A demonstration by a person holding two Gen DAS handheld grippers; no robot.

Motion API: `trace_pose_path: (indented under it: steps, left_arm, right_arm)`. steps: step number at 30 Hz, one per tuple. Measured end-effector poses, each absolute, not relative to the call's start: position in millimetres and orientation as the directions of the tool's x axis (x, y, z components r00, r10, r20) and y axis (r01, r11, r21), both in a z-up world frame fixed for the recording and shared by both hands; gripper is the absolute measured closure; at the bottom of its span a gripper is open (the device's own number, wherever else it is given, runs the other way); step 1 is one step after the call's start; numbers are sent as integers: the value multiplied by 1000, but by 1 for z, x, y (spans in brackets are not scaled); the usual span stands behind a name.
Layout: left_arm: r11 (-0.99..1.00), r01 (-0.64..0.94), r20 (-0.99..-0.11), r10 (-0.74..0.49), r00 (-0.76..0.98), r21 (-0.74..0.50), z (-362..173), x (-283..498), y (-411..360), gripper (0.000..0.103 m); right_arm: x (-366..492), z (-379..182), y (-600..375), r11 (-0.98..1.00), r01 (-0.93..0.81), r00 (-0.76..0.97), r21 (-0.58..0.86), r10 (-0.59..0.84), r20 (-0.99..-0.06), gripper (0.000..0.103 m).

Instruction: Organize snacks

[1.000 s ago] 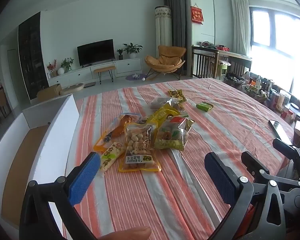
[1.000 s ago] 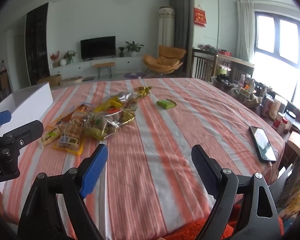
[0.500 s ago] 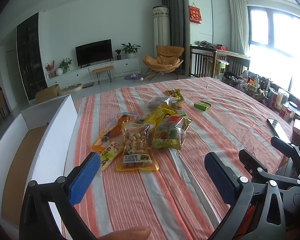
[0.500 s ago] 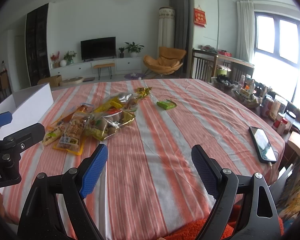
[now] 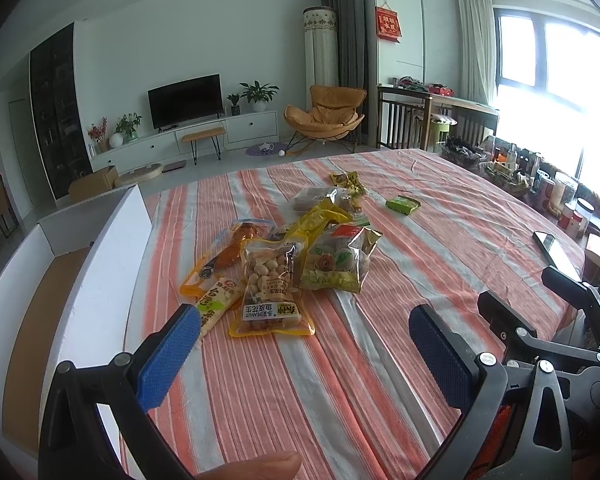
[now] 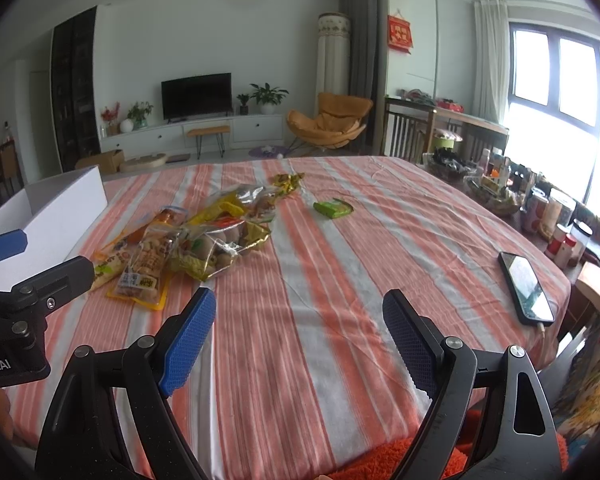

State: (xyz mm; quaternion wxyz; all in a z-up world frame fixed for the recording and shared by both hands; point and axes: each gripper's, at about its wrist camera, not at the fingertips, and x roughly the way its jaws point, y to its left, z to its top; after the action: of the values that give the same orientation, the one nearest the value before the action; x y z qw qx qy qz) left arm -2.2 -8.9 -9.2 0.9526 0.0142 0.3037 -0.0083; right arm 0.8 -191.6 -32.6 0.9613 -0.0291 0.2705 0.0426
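On the striped tablecloth [image 5: 440, 240], a white box [image 5: 112, 248] stood empty beside heaped snack packets [image 5: 284, 256], while both grippers, left [image 5: 300, 344] and right [image 6: 300, 332], gaped, holding nothing.

Your left gripper [image 5: 304, 344] hovers with jaws wide apart over the striped tablecloth [image 5: 440, 240]. At centre frame lies the snack pile: a peanut packet [image 5: 270, 292] nearest you, a green-and-gold bag [image 5: 340, 260] to its right. A white box [image 5: 112, 264] fills the left edge; your right gripper [image 5: 560, 312] shows at lower right.
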Motion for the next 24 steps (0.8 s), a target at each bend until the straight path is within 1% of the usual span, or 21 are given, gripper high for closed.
trace_pose_path:
  steps: [24]
  left_arm:
    - [999,28,-595,-9,804,22,-16,1,-10,0]
  right_arm:
    - [1,-33,-193,995,-98,849,-30,68,-524,15]
